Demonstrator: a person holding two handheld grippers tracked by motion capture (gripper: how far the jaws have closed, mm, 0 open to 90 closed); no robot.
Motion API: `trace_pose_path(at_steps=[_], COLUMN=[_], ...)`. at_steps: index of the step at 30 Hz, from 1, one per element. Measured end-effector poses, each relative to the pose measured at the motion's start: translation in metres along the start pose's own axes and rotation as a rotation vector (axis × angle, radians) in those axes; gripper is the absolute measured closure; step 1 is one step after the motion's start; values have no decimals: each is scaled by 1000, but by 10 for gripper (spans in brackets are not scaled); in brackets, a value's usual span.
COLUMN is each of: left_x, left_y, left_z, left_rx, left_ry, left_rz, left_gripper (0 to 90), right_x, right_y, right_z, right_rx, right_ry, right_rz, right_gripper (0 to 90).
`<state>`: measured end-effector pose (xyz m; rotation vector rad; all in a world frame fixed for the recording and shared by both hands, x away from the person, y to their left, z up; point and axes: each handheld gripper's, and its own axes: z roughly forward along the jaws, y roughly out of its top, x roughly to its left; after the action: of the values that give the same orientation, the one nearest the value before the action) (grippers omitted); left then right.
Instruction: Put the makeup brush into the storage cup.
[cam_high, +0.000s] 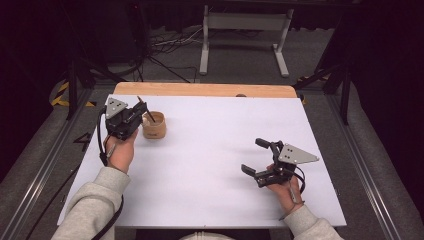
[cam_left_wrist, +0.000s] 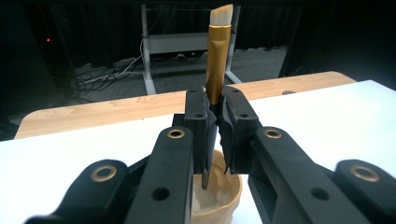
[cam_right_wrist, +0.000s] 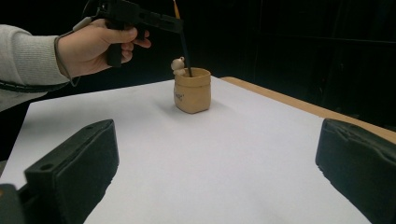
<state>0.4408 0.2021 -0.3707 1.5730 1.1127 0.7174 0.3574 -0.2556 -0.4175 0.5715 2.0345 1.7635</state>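
My left claw (cam_left_wrist: 214, 126) was clamped on the brush (cam_left_wrist: 218, 56), gripping the gold handle near its middle, jaws pressed flat against either side. The brush stood nearly upright, bristles up toward the top centre of the left gripper view, dark tail end pointing down into the mouth of the cup (cam_left_wrist: 219, 196). I judged this grip deliberate: holding mid-handle kept the brush vertical, so the tail could go straight into the narrow opening without catching the rim. In the high view, the left claw (cam_high: 131, 116) sat in the upper left of the frame, just beside the cup (cam_high: 154, 126), with the brush (cam_high: 148, 115) leaning across the rim.

My right claw (cam_high: 260, 157) was spread wide and held nothing. It rested in the lower right of the high view, well apart from the cup, which I read as parked to stay clear of the working hand. Its own view looked between its two jaws across bare surface to the cup (cam_right_wrist: 192, 90) at upper centre, with a small pale figure (cam_right_wrist: 178, 65) on its rim touching the brush shaft.

The white counter (cam_high: 210, 175) carried nothing else. Nothing stood between either claw and the cup. Beyond the counter's far wooden edge, a grey frame stand (cam_high: 245, 22) and loose cables (cam_high: 165, 45) lay on the floor, out of reach.
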Motion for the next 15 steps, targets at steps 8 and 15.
trace_pose_path(at_steps=[8,15], left_x=[1,0], left_y=[-5,-9], left_z=[4,8], left_rx=[15,35], left_ry=[-7,-14], left_rz=[1,7], left_gripper=[818,818], right_x=[0,0], right_y=[0,0], right_z=[0,0], right_rx=[-1,1], right_ry=[4,5], right_rz=[3,-1], right_gripper=[0,0])
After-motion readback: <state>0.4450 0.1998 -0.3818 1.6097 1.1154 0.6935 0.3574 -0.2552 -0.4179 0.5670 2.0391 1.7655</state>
